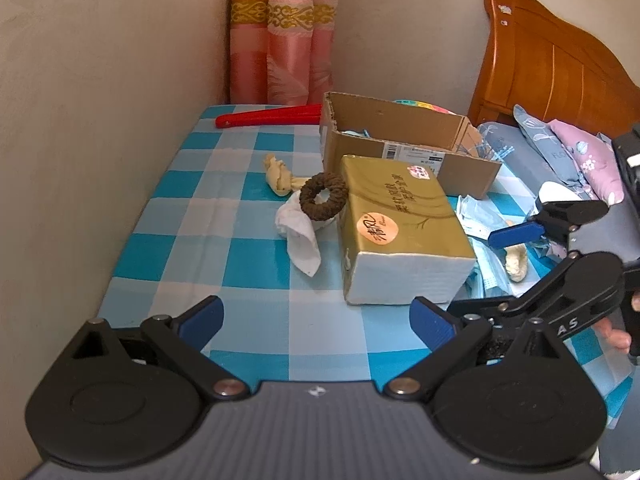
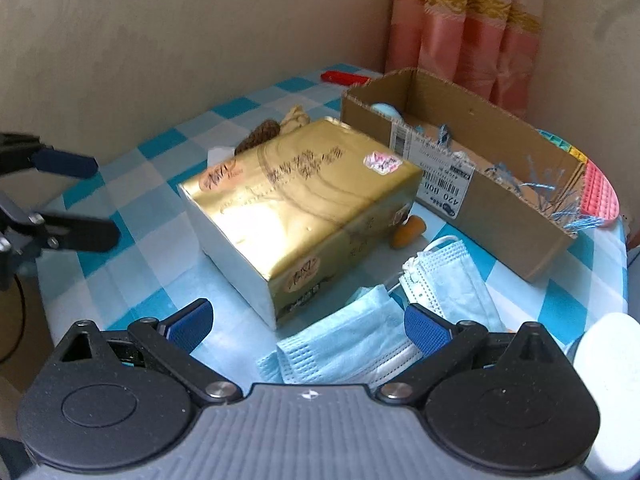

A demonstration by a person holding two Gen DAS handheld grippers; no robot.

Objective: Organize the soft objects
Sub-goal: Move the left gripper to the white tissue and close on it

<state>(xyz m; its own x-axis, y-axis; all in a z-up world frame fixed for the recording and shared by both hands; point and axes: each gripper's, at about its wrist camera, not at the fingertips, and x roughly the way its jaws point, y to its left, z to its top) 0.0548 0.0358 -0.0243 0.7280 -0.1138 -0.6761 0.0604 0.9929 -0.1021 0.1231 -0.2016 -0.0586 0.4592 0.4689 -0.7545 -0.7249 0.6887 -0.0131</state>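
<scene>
Blue-and-white checked cloth (image 1: 248, 256) covers the table, set into a corner of beige wall with a pink curtain (image 1: 288, 48) with a gold band behind; wooden headboard (image 1: 552, 60) at far right.

Writing: gold tissue pack (image 1: 400, 220) lies mid-table, white paper showing at its near end. Its top carries dark Chinese characters and an orange round label with brush script; too distorted to read with confidence. A small pink-and-white sticker sits near its far corner. Cardboard box (image 2: 460, 184), open-topped, stands just behind the pack; the white shipping label on its wall shows a barcode and "A20 008", seen upside down in the right wrist view. Blue shredded strands lie inside the box.

Soft items: brown scrunchie (image 1: 323, 197) leans against the pack's left side, resting on a crumpled white tissue (image 1: 298, 236). Cream knotted cloth (image 1: 276, 174) lies just beyond it. Light blue face masks (image 2: 360, 344) are piled, pleated and with white ear loops, right of the pack, near the table edge. Red flat object (image 1: 268, 117) lies along the far edge.

Left gripper (image 1: 318, 318): jaws spread wide, nothing between them, low over the near cloth. Right gripper (image 2: 308, 324): jaws likewise spread wide and empty, hovering just above the masks.
</scene>
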